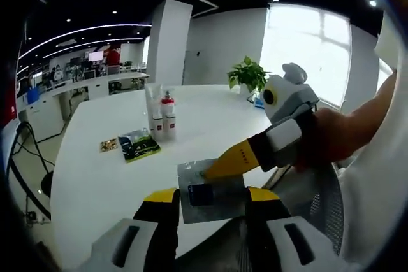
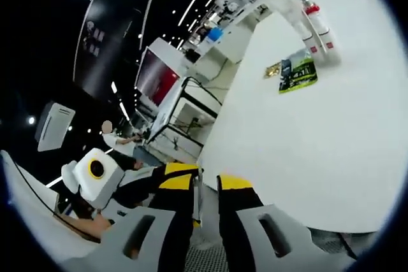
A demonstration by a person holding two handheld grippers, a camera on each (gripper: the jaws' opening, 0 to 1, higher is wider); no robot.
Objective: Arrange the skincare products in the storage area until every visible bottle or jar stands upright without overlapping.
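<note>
- Where the white table [image 1: 95,157] runs off to the left in the left gripper view, a flat yellowish packet [image 1: 108,145] lies beside a larger green-and-dark packet [image 1: 139,144], the two close together on the tabletop.
- Just beyond the green packet stand the skincare bottles [image 1: 162,114]: a small cluster of upright white bottles, one with a red cap, set close together near the middle of the table.
- At the near edge, the left gripper [image 1: 210,199] has its yellow-and-black jaws spread apart, and a flat silver-grey sachet [image 1: 210,189] with a dark label lies between them; I cannot tell whether either jaw touches it.
- From the right, the right gripper [image 1: 213,171] reaches in with its yellow jaw tips over the top of the sachet; whether they pinch it I cannot tell from this angle. A person's hand [image 1: 331,135] holds that gripper.
- Farther back on the right, a potted green plant [image 1: 247,76] stands near the window.
- Turning to the right gripper view, the left gripper's white body [image 2: 95,173] sits at the lower left.
- Its own jaws [image 2: 204,183] stand nearly together with only a narrow gap, off the table edge [image 2: 268,157].
- Up right, the green packet [image 2: 297,72] and the bottles [image 2: 315,27] appear again, well apart from the jaws.
</note>
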